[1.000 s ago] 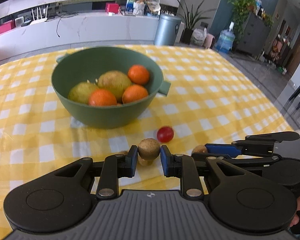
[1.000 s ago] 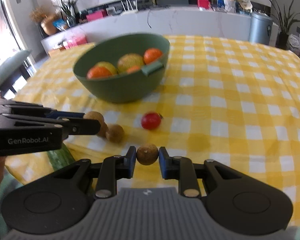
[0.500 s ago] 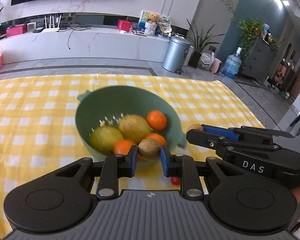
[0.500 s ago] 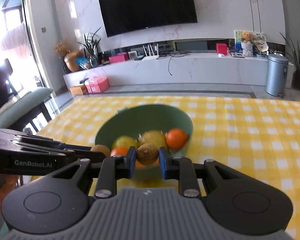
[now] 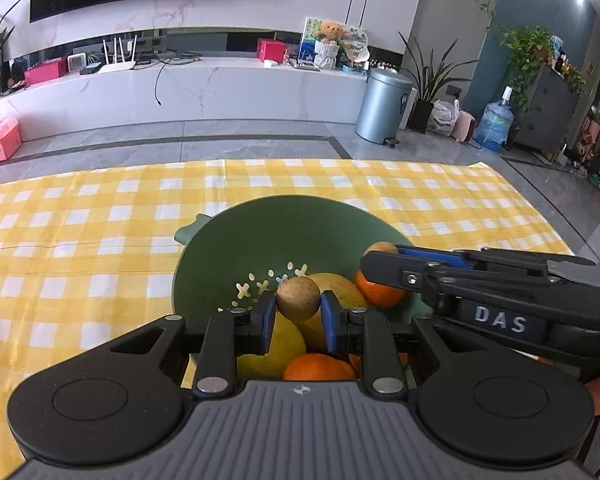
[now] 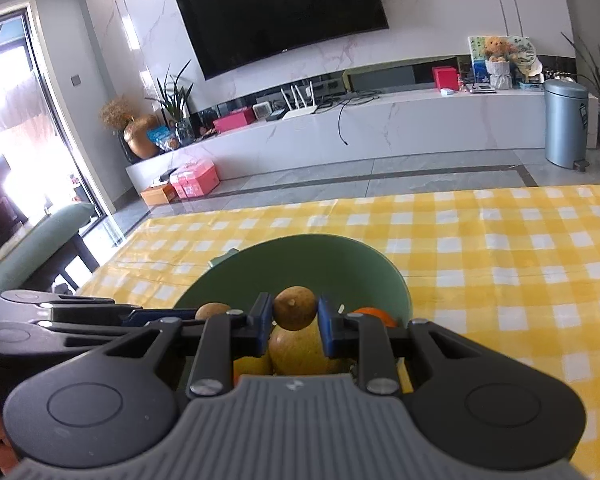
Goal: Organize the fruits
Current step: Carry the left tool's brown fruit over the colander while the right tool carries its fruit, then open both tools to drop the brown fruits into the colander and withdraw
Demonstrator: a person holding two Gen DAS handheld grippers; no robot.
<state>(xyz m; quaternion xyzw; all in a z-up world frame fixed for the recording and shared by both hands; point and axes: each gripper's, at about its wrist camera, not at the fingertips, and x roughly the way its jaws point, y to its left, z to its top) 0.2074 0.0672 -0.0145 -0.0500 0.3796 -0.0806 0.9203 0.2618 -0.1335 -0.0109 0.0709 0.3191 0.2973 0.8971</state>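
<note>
Both grippers tilt down over the green bowl [image 5: 284, 220], side by side. The left gripper [image 5: 298, 314] has its fingers [image 5: 265, 320] pressed on a small brown round fruit [image 5: 298, 299], held above the bowl's inside. The right gripper [image 6: 294, 326] reaches in from the right, its fingers [image 6: 261, 328] closed on a second brown fruit [image 6: 295, 307] over the bowl. The bowl stands on the worktop [image 5: 80, 240], which is covered in yellow check cloth, and holds yellow-green pears [image 5: 284, 344] and oranges [image 5: 378, 290]; star-shaped holes pierce its wall.
</note>
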